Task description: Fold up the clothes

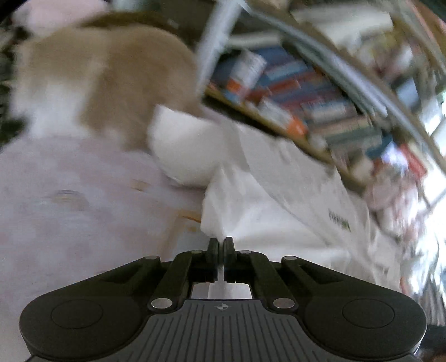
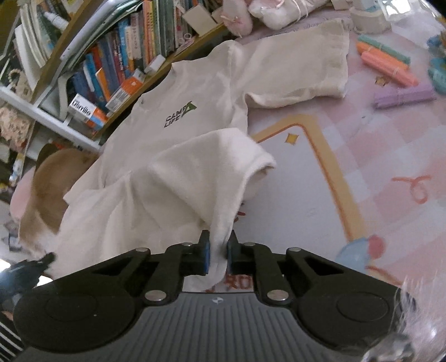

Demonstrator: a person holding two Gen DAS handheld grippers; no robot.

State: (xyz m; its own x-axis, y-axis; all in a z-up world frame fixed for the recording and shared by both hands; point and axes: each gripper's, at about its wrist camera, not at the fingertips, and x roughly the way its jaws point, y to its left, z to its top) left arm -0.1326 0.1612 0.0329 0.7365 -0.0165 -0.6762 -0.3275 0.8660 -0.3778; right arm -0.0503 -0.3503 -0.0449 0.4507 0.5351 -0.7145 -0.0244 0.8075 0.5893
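A cream T-shirt [image 2: 178, 117] with a dark "CAMP LIFE" print lies spread on a pink patterned mat [image 2: 376, 156]. My right gripper [image 2: 217, 245] is shut on the shirt's sleeve hem and holds it lifted, so the sleeve drapes back over the body. In the blurred left wrist view the same shirt [image 1: 278, 211] lies ahead to the right. My left gripper [image 1: 221, 246] is shut on a pinched edge of the shirt's fabric, its jaws almost touching.
A bookshelf [image 2: 117, 64] full of books runs along the far side, also in the left wrist view [image 1: 306, 105]. A tan and white plush [image 1: 92, 78] lies at the left [image 2: 44, 189]. Coloured rolled bundles [image 2: 390, 66] and pink plush toys [image 2: 242, 19] lie at the back right.
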